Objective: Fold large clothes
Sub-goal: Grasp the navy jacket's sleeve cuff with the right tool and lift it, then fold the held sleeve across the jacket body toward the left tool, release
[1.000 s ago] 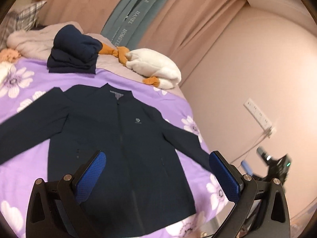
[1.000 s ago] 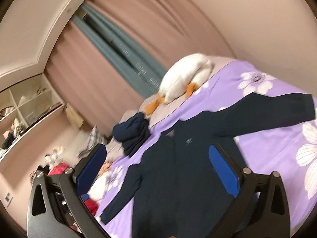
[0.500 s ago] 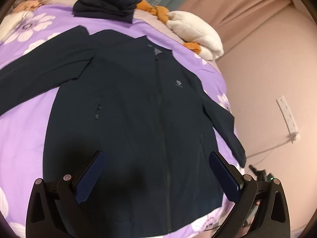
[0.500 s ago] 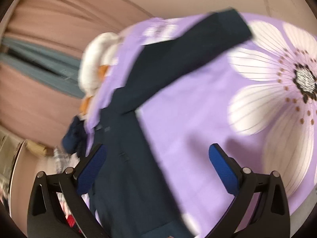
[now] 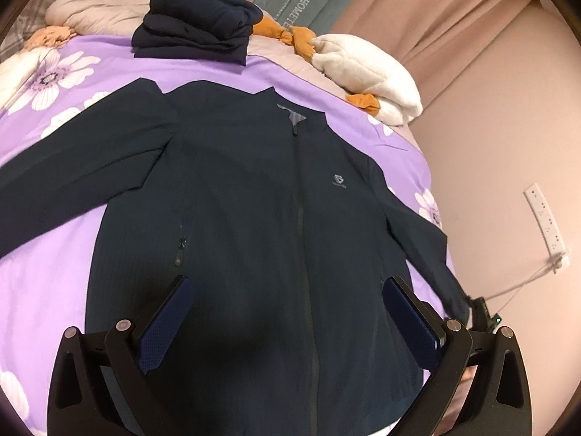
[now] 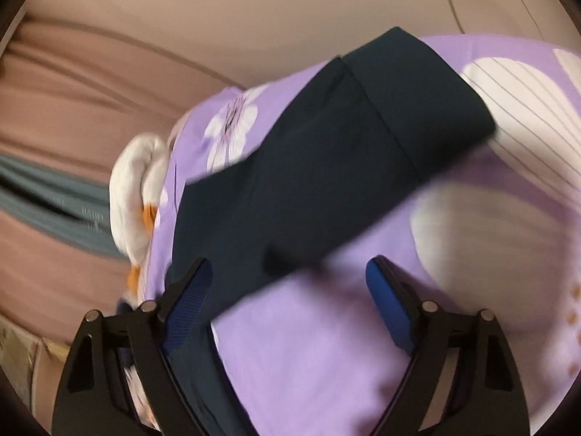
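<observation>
A navy zip jacket (image 5: 254, 218) lies face up and spread flat on the purple flowered bedsheet (image 5: 54, 272), both sleeves stretched out to the sides. My left gripper (image 5: 288, 283) hovers open over the jacket's lower front, nothing between its blue pads. In the right wrist view the jacket's sleeve (image 6: 326, 167) runs diagonally, with its cuff at the upper right. My right gripper (image 6: 288, 265) is low over this sleeve and its jaws are closing. The sleeve passes by the left finger (image 6: 189, 301), and the pads do not press on it.
A folded stack of navy clothes (image 5: 196, 25) and a white plush with orange parts (image 5: 366, 72) sit at the head of the bed beside a beige blanket (image 5: 94, 14). Curtains (image 5: 417, 18) hang behind. A wall with a socket strip (image 5: 544, 221) runs along the bed's right edge.
The left gripper has sunk closer over the jacket's front. The right gripper has swung down from a wide view of the bed to just above the sleeve, and its jaws have narrowed a little.
</observation>
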